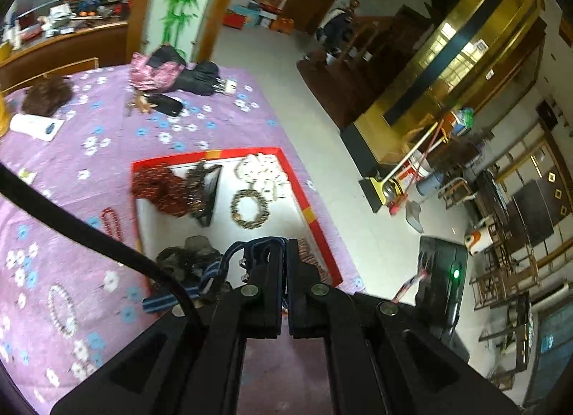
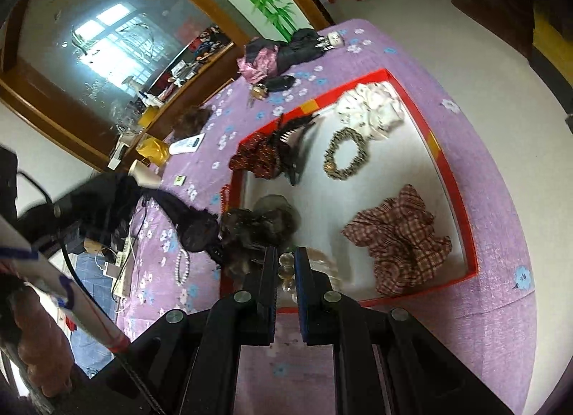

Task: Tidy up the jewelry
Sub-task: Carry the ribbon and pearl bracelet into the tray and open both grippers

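Observation:
In the left wrist view my left gripper (image 1: 286,242) is shut on a blue striped hair band (image 1: 247,259), which loops out to the left over the near end of the red-rimmed tray (image 1: 308,196). In the right wrist view my right gripper (image 2: 286,253) is shut on a string of clear glass beads (image 2: 286,271) above the near edge of the same tray (image 2: 462,196). The tray holds a leopard-pattern ring (image 2: 345,158), a white scrunchie (image 2: 372,108), a plaid scrunchie (image 2: 397,239), a red patterned scrunchie (image 1: 161,189), a black hair clip (image 1: 207,196) and dark scrunchies (image 2: 258,225).
The tray lies on a purple flowered cloth (image 1: 64,200). On the cloth beside it are a pearl bracelet (image 2: 182,268), a red bead bracelet (image 1: 111,223) and a black lace piece (image 2: 193,225). Clothes, a wig and a white box sit at the far end. The table edge drops to a tiled floor (image 1: 358,200).

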A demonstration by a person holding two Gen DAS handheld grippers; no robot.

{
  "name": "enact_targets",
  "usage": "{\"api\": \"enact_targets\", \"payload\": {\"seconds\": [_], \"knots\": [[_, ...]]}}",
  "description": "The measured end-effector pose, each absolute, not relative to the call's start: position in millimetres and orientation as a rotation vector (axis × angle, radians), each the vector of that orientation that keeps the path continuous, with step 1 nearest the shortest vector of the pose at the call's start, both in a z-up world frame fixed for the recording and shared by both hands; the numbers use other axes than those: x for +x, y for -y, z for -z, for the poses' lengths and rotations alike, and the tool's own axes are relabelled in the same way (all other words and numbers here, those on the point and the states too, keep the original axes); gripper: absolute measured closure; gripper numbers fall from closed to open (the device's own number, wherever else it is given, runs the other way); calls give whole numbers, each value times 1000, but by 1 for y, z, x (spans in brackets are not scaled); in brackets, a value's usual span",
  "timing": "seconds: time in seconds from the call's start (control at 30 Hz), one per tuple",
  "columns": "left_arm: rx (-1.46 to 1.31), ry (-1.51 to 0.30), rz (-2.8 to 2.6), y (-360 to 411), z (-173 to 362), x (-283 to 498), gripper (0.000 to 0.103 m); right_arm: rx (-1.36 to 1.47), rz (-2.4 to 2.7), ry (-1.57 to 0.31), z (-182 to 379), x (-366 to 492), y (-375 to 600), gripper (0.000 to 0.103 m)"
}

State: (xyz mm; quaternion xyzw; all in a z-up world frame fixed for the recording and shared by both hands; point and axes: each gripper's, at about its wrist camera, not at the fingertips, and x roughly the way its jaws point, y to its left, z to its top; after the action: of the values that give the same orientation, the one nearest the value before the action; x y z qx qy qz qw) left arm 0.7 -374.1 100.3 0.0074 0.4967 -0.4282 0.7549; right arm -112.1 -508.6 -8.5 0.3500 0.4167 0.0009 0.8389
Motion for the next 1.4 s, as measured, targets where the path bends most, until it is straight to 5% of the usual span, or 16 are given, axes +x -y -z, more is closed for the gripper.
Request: {"api": "enact_targets", "payload": {"seconds": [0.53,0.83,1.3,1.4], "knots": [[65,-1281,889,428,-10,32,102,750,-14,-923,38,-111,512,93],[35,-1302,854,415,-1,38,99,737,-6,-950,48,-103,509,93],[-104,-1183,845,333,-55,19,71,697,27,-985,52,-90,496,92],[-92,-1143,753,298,-58,17,71,712,32,-966,45,-92,494,77]]}}
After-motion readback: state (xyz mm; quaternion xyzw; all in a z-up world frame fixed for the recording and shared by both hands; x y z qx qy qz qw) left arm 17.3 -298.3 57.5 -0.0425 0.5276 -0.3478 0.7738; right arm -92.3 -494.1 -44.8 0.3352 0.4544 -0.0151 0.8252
